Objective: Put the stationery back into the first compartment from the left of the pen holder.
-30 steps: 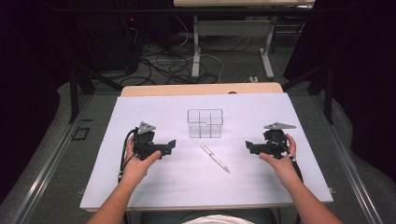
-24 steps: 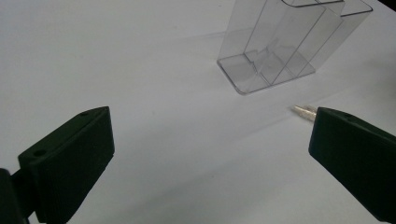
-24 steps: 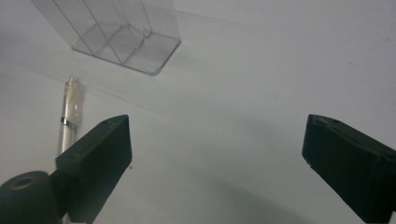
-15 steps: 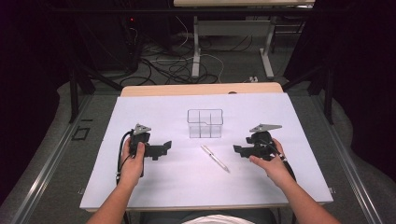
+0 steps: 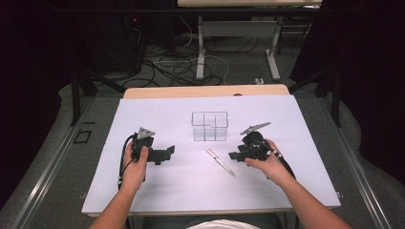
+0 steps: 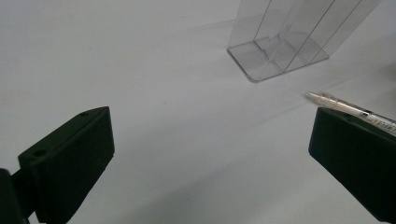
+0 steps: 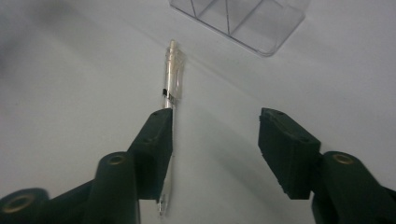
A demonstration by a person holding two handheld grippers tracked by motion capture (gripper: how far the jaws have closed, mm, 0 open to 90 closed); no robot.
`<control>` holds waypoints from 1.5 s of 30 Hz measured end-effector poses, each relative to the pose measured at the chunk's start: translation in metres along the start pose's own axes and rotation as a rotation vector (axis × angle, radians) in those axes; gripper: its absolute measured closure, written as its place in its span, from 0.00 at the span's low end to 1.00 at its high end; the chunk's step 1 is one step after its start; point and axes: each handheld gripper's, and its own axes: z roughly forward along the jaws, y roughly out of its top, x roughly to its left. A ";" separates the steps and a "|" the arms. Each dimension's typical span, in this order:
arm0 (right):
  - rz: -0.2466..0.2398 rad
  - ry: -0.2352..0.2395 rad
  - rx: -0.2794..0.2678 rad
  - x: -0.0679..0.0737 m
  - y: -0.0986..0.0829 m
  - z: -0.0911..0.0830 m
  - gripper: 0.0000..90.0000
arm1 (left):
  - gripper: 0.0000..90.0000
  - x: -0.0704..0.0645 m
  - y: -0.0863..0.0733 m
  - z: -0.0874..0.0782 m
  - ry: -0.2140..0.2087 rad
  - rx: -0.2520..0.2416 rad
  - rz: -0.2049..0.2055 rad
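Observation:
A clear pen (image 5: 219, 162) lies on the white table cover (image 5: 191, 191), in front of a clear divided box (image 5: 209, 126). My right gripper (image 5: 235, 156) is open just right of the pen, jaws pointing left. In the right gripper view the pen (image 7: 173, 79) runs under the left jaw of the right gripper (image 7: 215, 126), and nothing is between the jaws. My left gripper (image 5: 169, 152) is wide open left of the pen, pointing right. In the left gripper view, the left gripper (image 6: 210, 126) is empty, with the pen (image 6: 345, 107) by its right jaw and the box (image 6: 289, 37) beyond.
The white cover ends at a wooden table edge (image 5: 205, 90) at the back. Beyond it are desk legs (image 5: 200, 52) and cables (image 5: 172, 67) on the floor. Bare cover lies around the box and along the front.
My right gripper has moved left and now sits close to the pen. The left gripper has stayed almost in place.

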 end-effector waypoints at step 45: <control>-0.017 0.030 0.206 0.029 -0.011 0.034 0.84 | 0.00 -0.004 -0.003 0.006 -0.024 0.023 0.023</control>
